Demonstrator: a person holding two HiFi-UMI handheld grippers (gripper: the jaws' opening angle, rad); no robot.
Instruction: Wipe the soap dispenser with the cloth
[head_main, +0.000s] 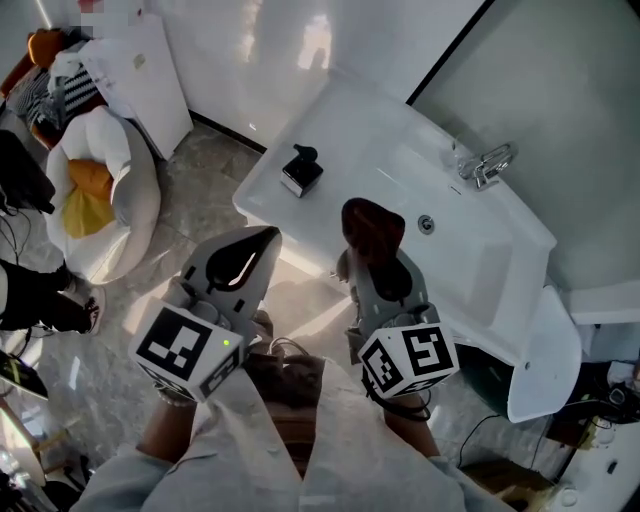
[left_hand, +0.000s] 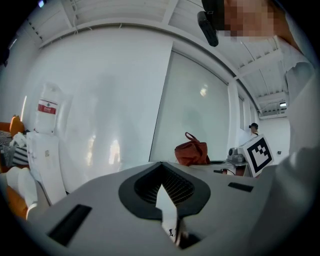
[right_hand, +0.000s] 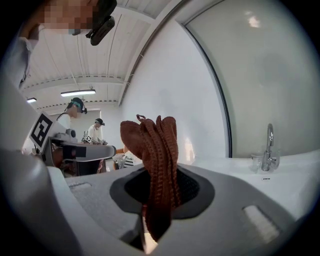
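Right gripper (head_main: 380, 262): jaws clamped on the brown cloth (right_hand: 152, 145), which stands up bunched between them.
Left gripper (left_hand: 165, 195): jaws together, nothing in them.
Soap dispenser (head_main: 301, 170): dark, standing on the left end of the white sink counter (head_main: 330, 120), well ahead of both grippers and away from the tap (head_main: 485, 165).
Step in hand: looks like the approach, with no wiping yet.
Doing it well: bring the cloth's free end against the dispenser's side and press lightly. The empty left gripper could steady the body so it doesn't tip.
Hard to see: neither gripper view shows the dispenser. From above it is small, so the pump's shape is unclear. The cloth hides the right jaw tips.
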